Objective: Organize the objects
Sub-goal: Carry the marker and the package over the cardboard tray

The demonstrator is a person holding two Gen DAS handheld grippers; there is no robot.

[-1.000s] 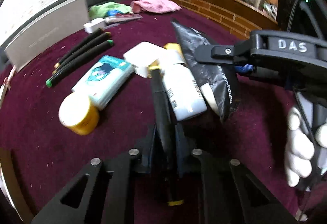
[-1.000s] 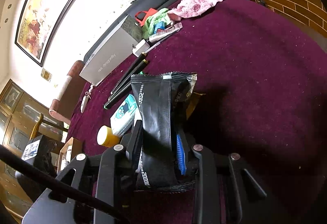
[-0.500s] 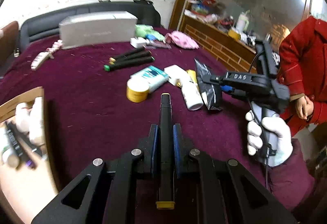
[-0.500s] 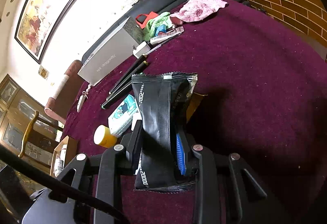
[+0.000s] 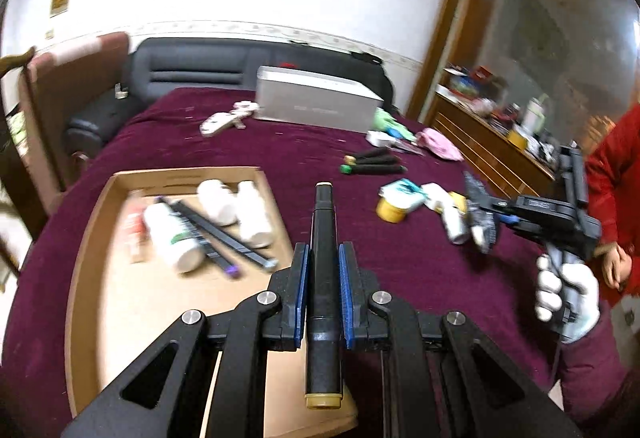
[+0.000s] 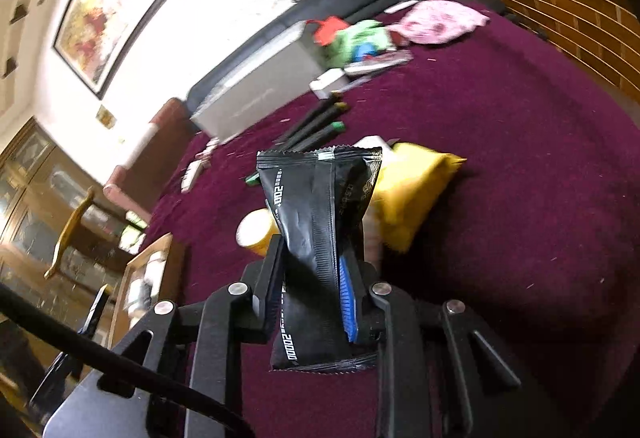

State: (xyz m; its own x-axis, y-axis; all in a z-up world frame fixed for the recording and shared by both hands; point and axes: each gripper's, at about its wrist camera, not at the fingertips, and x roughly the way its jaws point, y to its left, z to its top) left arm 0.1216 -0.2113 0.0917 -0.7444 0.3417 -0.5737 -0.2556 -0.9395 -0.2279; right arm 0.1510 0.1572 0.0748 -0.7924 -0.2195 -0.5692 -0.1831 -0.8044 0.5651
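My left gripper (image 5: 323, 262) is shut on a black marker (image 5: 323, 238) with a yellow end cap. It hangs over the right edge of the cardboard box (image 5: 92, 238), which holds white bottles (image 5: 176, 234) and dark pens. My right gripper (image 6: 316, 266) has a black sachet (image 6: 316, 198) pinched between its pads, and its jaws are closing further on it. In the left wrist view that right gripper (image 5: 484, 216) hangs above the pile of items, carried by a white-gloved hand (image 5: 568, 294).
On the maroon cloth lie a yellow jar (image 5: 390, 208), a white bottle (image 5: 454, 222), a yellow packet (image 6: 412, 182) and black markers (image 5: 372, 164). A grey box (image 5: 316, 106) stands at the back. A person in a red coat (image 5: 616, 174) stands at the right.
My left gripper swung left and rose with the marker, from the pile to above the cardboard box. My right gripper lifted the sachet slightly and squeezed it narrower, uncovering the yellow packet.
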